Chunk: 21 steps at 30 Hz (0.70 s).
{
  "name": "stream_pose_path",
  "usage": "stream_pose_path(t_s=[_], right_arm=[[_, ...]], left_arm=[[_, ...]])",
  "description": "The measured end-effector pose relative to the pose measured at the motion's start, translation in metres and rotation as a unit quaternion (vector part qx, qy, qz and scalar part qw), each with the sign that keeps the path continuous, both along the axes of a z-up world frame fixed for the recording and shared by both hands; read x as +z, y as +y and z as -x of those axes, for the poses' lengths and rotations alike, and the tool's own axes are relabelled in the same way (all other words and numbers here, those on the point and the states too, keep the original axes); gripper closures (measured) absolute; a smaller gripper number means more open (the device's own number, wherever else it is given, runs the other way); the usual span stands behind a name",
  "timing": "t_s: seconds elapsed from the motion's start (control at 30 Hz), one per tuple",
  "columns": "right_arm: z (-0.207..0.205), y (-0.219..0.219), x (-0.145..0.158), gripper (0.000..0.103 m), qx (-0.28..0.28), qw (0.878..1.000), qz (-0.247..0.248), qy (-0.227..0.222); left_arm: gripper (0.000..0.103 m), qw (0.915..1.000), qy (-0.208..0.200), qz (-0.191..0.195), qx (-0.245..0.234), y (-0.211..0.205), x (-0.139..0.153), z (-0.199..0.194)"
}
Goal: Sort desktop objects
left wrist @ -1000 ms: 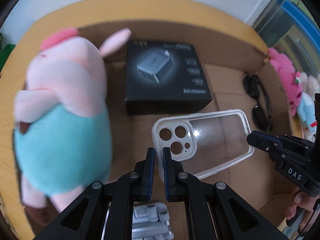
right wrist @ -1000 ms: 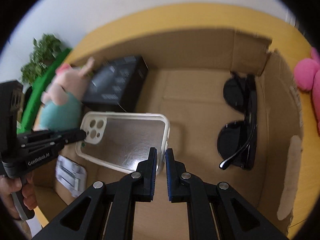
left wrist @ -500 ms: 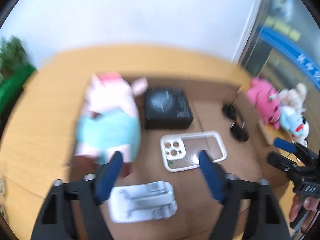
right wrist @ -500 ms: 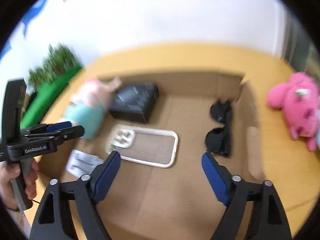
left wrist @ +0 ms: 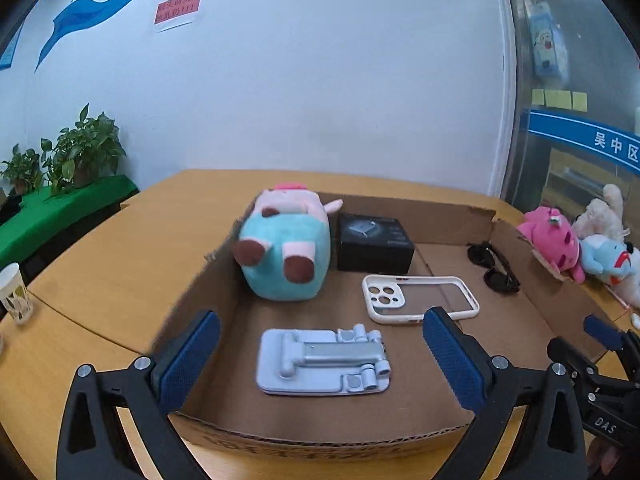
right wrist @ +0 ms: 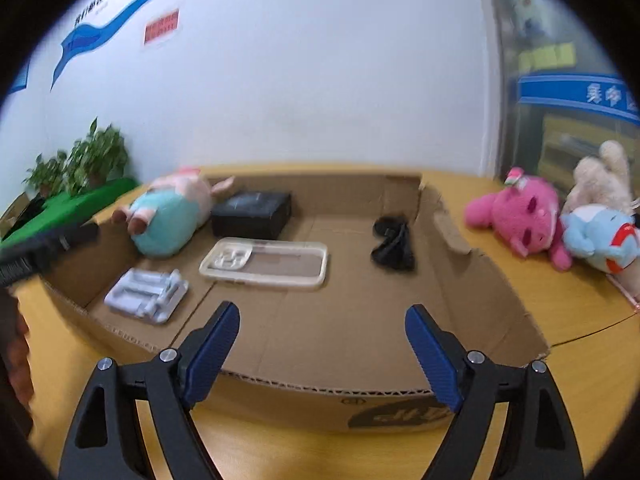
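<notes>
A shallow cardboard box [left wrist: 320, 438] [right wrist: 472, 280] sits on the yellow table. Inside lie a clear phone case [left wrist: 420, 298] [right wrist: 266, 262], a grey folding phone stand [left wrist: 322, 362] [right wrist: 146, 290], a black product box [left wrist: 374, 244] [right wrist: 252, 214], a pink and teal plush pig [left wrist: 286, 246] [right wrist: 168, 214] and black sunglasses [left wrist: 494, 266] [right wrist: 394, 248]. My left gripper [left wrist: 320, 354] is open and empty above the box's near edge. My right gripper [right wrist: 322, 344] is open and empty, also over the near edge; it shows at the right of the left wrist view [left wrist: 600, 344].
Pink, blue and cream plush toys [left wrist: 580, 240] [right wrist: 560, 216] lie on the table right of the box. A paper cup [left wrist: 14, 294] stands at the far left. Potted plants [left wrist: 64, 156] sit on a green-covered shelf beside the wall.
Both grippers let go of the phone case, opened wide and pulled back and up. The case now lies flat in the box.
</notes>
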State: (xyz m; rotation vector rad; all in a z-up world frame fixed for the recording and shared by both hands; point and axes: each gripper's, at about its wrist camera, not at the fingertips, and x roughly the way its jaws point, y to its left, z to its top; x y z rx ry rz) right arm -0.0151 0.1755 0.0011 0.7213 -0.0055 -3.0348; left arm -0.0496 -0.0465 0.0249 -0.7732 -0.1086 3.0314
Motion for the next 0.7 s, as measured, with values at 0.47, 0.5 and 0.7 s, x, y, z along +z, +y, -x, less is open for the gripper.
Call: stream_pose_path(t_s=[0.47, 0.5, 0.7], right_arm=[[0.008, -0.001, -0.007, 0.004, -0.015, 1.0, 0.003, -0.011], [0.009, -0.001, -0.007, 0.001, -0.016, 1.0, 0.004, -0.014], [0.012, 0.003, -0.008, 0.001, -0.017, 1.0, 0.005, -0.017]], left_arm=[[0.0, 0.9981, -0.012, 0.059, 0.009, 0.035, -0.029, 0.008], [0.0, 0.9981, -0.012, 0.06, 0.008, 0.036, -0.028, 0.008], [0.0, 0.9982, -0.01, 0.059, 0.007, 0.036, -0.023, 0.006]])
